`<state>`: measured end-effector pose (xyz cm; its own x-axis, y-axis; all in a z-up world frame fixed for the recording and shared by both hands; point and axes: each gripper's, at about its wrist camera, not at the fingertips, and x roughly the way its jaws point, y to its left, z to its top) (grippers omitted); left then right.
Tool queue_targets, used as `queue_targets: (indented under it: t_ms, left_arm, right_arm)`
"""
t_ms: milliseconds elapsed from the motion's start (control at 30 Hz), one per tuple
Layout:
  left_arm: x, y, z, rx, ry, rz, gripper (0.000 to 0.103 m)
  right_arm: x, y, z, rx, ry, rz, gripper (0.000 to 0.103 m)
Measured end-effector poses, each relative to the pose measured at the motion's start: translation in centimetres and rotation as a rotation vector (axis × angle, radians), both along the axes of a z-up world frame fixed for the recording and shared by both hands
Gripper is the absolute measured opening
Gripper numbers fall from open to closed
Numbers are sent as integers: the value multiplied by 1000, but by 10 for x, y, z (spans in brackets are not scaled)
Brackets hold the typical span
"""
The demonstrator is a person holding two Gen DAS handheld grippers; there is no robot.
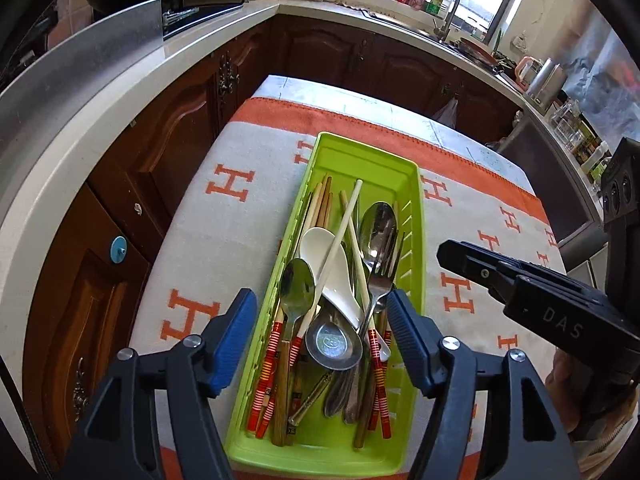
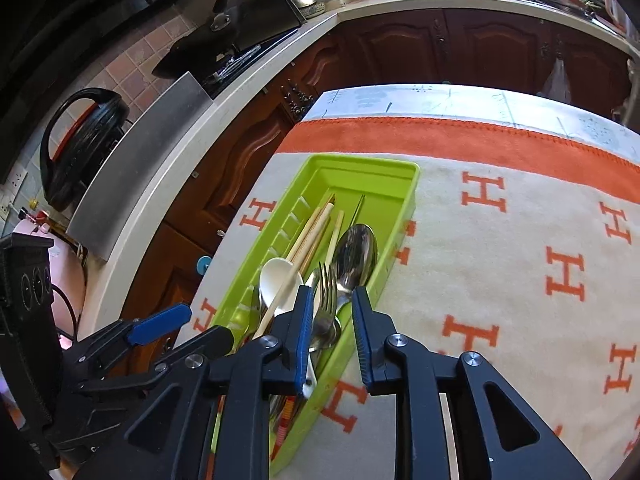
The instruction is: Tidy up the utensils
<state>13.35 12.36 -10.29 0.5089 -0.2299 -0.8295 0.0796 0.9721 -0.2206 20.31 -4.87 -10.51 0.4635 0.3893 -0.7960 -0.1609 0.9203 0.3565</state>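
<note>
Blue-padded fingers of the left gripper (image 1: pixel 322 332) stand wide apart above the near end of the green tray (image 1: pixel 412 184), clamping nothing; the right gripper (image 2: pixel 331 330) hovers with jaws parted over the tray's right rim. Inside lies a tangled heap: metal spoons (image 1: pixel 378 226) and a fork (image 2: pixel 327 300), stiff, slick and light; a white ceramic spoon (image 1: pixel 324 256), probably brittle; thin chopsticks (image 1: pixel 320 204) that likely roll. Handles look the safest hold. Cloth (image 2: pixel 520 240) right of the tray offers open room; the table's left edge runs close.
</note>
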Motion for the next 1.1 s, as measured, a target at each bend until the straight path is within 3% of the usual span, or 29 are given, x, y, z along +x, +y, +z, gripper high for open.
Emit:
queue_targets:
  t_ms: [267,433,567,833,900,1100]
  left_arm:
    - [-23,-12,11,27,-36,-17,81]
    - [-42,-27,15,36,-29,-25,98]
    - [-56,-43,22,57,-46,-40,99]
    - [-70,-76,35,150,-39,-65,102]
    - [-73,-80,39,150,-41,-69,102]
    - [-83,-87,49,108,-58,-60,102]
  right_arm:
    - [-47,-24,12,-17,-1,-54,22]
    - [-89,-43,14,-60,7,-84,24]
    - [-119,-62,20,-100,-11,-123,36]
    - [-161,-98,40,-145,-2,-214,40]
    - [-168,-107,46,-135,7,-240,52]
    - [-191,-124,68,-178,-50,-319,58]
